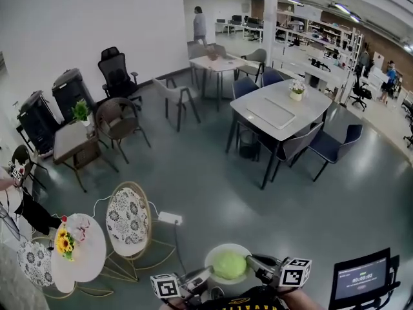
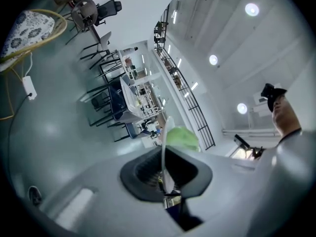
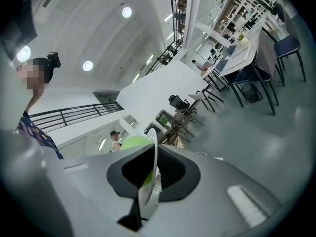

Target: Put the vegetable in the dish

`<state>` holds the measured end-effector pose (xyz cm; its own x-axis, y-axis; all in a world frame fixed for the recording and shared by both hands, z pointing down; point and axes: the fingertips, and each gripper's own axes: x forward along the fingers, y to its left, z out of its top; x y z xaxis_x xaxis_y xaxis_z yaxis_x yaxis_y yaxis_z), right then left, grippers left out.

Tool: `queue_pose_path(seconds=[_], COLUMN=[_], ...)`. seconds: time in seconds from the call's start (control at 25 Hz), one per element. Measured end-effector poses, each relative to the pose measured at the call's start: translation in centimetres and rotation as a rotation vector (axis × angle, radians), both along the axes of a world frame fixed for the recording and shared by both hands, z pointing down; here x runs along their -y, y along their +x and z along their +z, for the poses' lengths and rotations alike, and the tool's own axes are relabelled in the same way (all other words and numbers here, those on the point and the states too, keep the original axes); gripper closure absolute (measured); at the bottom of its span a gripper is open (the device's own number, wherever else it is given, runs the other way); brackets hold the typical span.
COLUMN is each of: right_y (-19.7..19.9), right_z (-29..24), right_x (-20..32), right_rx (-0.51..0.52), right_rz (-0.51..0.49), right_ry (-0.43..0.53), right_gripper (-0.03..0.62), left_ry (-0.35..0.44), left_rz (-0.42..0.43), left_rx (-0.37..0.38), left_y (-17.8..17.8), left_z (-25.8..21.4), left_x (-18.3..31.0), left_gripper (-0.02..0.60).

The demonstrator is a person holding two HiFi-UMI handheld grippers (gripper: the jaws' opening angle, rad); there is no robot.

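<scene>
From the head view, the two grippers meet low in the frame and carry a white dish between them, clear of the grey floor. The left gripper pinches the dish's near-left rim, and the right gripper pinches the rim on the opposite side. The vegetable, a pale green leafy head (it looks like a cabbage), sits in the middle of the dish. To the left stand a round white table with a bunch of flowers on it and a patterned chair. A white power strip lies on the floor just beside the chair. A small screen stands at the lower right.

In the left gripper view, the left gripper has its two dark pads drawn close together on the thin edge of the dish, which runs straight up between them. The vegetable shows just past the jaws, on the right side of that edge. The patterned chair and the power strip are at the far left.

In the right gripper view, the right gripper is likewise clamped narrow on the dish, seen edge-on. The vegetable bulges on the left side of the rim, partly behind the left pad.
</scene>
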<state>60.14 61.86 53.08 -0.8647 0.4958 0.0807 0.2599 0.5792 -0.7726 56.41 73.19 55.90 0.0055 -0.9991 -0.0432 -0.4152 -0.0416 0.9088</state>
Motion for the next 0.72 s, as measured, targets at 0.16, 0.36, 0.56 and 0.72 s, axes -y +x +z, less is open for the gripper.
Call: queue_pose_path(seconds=[0.16,0.36,0.56,0.72], right_y=[-4.6,-11.5,-21.1,-29.2], right_z=[0.7,1.7,1.9,-0.1], right_x=[0.0,1.2,4.3,8.3], right_rx=[-0.014,-0.024,0.008,0.053], right_rz=[-0.017,-0.073,-0.144,-0.196], right_ry=[-0.002,-0.024,-0.040,-0.051], right_gripper=[0.574,0.574,0.574,0.574], left_ry=[0.016,-0.044,-0.054,-0.036], left_rz=[-0.027,-0.085,-0.184,-0.229], left_rx=[-0.028,-0.035,-0.036,0.005], left_y=[-4.2,-10.3,-18.8,-26.6], left_z=[0.7,2.4,2.2,-0.5], left_x=[0.0,0.7,3.4,7.6], left_gripper=[0.568,0.568,0.568,0.568])
